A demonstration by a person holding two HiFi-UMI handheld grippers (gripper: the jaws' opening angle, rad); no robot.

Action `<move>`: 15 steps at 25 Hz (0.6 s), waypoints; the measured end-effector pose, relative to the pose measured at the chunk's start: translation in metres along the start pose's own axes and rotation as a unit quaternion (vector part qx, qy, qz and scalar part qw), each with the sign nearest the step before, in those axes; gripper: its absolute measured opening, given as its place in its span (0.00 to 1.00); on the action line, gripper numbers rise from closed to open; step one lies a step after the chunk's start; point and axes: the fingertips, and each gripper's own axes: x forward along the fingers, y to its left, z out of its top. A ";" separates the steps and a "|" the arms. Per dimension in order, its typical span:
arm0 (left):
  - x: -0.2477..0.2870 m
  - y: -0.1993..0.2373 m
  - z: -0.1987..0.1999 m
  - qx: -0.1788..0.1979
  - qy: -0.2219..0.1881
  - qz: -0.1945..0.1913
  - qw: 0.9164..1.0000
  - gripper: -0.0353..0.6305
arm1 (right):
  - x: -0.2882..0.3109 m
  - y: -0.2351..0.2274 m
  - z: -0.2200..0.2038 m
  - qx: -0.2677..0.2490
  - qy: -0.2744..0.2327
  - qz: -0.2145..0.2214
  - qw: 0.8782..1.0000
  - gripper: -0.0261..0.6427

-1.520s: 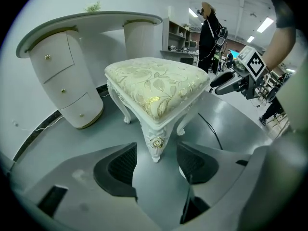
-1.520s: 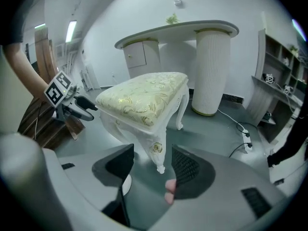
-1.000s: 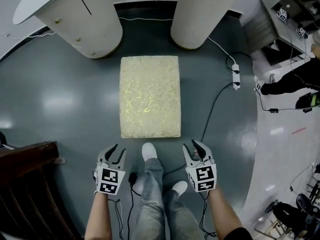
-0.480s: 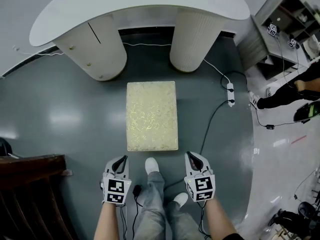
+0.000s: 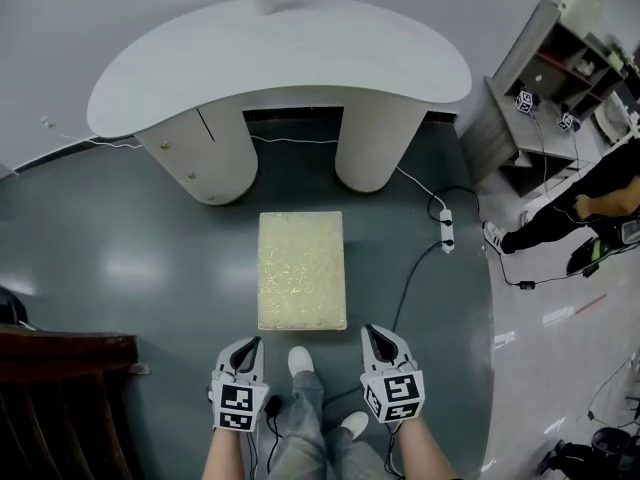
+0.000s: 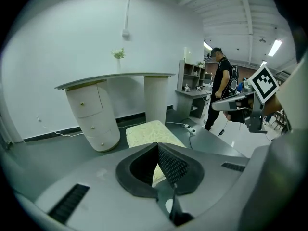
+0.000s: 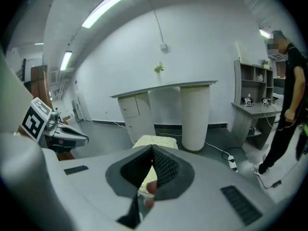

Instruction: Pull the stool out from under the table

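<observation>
Left gripper (image 5: pixel 251 344) and right gripper (image 5: pixel 376 332), open earlier, just closed, empty.

Floor open along both long sides of stool (image 5: pixel 301 270); room there for me. Stool stands clear of table (image 5: pixel 280 58); gap between pedestals (image 5: pixel 200 153) open behind it. Power strip (image 5: pixel 446 230) and cable (image 5: pixel 403 288) on floor at right. Dark wooden furniture (image 5: pixel 60 388) crowds my near left. Person (image 5: pixel 590 203), shelf (image 5: pixel 540 78) far right.

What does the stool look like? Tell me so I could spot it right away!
Find the big white curved table by the wall. On the dark grey floor just in front of it stands the stool, the only pale yellow, patterned, rectangular block there.
</observation>
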 end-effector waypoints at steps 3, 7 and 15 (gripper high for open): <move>-0.016 -0.005 0.025 -0.005 -0.023 0.006 1.000 0.07 | -0.014 0.005 0.020 0.000 -0.013 0.006 1.000 0.13; -0.037 -0.009 0.055 -0.009 -0.050 0.013 0.999 0.07 | -0.038 0.008 0.046 0.013 -0.034 0.005 0.999 0.13; -0.071 -0.020 0.097 -0.007 -0.083 0.019 0.996 0.07 | -0.078 0.012 0.095 0.038 -0.077 -0.010 0.996 0.13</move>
